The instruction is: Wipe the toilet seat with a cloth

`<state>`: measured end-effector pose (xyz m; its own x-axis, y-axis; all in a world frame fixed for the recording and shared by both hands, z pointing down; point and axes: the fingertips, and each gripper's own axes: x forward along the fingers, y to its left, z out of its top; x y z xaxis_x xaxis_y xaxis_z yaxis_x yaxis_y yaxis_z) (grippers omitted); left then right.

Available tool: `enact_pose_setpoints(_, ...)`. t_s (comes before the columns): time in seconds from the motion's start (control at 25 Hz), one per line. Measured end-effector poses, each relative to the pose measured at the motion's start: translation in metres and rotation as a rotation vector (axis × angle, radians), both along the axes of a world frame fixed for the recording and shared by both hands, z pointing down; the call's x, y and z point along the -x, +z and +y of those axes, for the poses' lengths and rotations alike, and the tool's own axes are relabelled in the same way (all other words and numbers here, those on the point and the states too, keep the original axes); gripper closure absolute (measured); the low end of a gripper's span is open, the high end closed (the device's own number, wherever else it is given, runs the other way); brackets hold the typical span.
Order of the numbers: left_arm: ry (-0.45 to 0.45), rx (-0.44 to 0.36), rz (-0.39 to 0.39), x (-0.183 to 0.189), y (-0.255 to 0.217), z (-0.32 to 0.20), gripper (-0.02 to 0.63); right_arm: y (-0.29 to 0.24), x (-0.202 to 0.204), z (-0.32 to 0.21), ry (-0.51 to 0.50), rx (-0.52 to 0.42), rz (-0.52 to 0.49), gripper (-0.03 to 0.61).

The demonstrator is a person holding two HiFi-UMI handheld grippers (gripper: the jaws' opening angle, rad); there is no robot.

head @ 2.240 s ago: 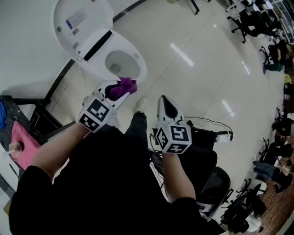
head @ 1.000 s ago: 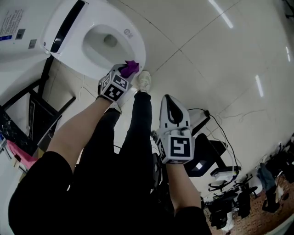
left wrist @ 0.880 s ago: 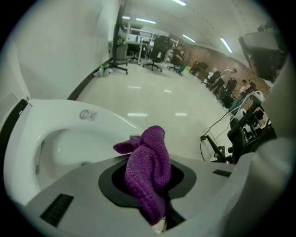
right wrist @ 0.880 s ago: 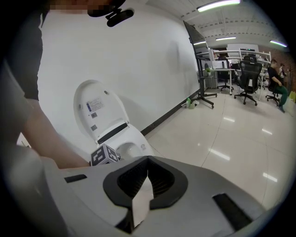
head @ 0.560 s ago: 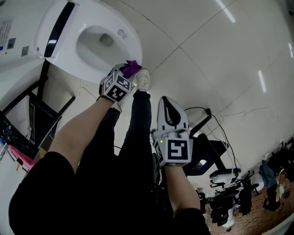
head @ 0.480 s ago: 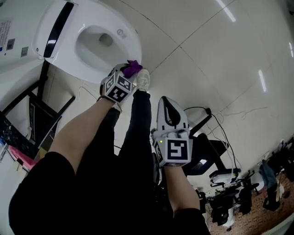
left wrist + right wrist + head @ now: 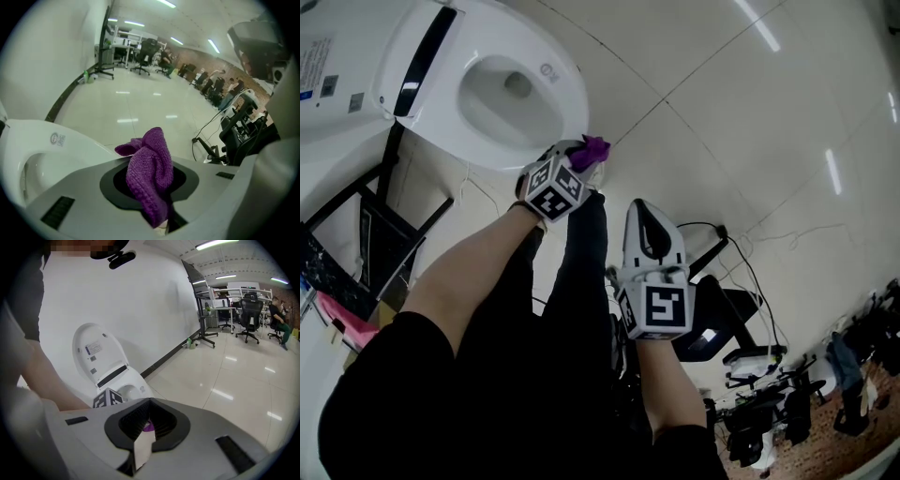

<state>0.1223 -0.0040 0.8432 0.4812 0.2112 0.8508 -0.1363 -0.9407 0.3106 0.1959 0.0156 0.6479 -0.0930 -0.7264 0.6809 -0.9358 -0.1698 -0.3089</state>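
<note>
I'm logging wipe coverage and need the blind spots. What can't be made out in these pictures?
- Whether the purple knitted cloth touches the white toilet seat: in the head view the left gripper covers the spot, and in the left gripper view that gripper's own grey body hides it.
- Print on the label of the raised white lid: too small in every view.
- The lid's outline: cut off by the head view's left edge.

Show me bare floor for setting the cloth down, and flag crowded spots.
Bare: the tiled floor right of the toilet seat, beyond the purple cloth. Crowded: cables and black chair lower right; black rack left of the seat.
</note>
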Motion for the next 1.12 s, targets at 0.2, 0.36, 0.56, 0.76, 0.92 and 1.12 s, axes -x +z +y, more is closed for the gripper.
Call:
enact_pose_setpoints(0.2, 0.049, -0.032, 0.048, 0.022, -0.048, 0.013, 0.52, -0.022, 0.005, -0.007, -0.011, -0.022, 0.002, 0.562)
enact_pose_setpoints(0.36, 0.035, -0.065, 0.076, 0.053, -0.108, 0.014, 0.52, -0.05, 0.01, -0.014, -0.039, -0.064, 0.014, 0.561)
enact_pose_setpoints(0.56, -0.101, -0.142, 0.1, 0.1, -0.194, -0.012, 0.52, -0.105, 0.031, -0.032, -0.139, -0.11, 0.028, 0.562)
enact_pose_setpoints(0.76, -0.274, -0.241, 0.159, 0.157, -0.287, -0.032, 0.52, -0.182, 0.083, -0.046, -0.266, -0.215, 0.084, 0.563)
enact_pose_setpoints(0.92, -0.342, -0.357, 0.265, 0.201, -0.368, -0.037, 0.52, -0.239, 0.142, -0.043, -0.337, -0.287, 0.127, 0.562)
enact_pose_setpoints(1.12, -0.445, -0.465, 0.368, 0.267, -0.445, -0.035, 0.52, -0.293, 0.207, -0.03, -0.367, -0.368, 0.184, 0.562)
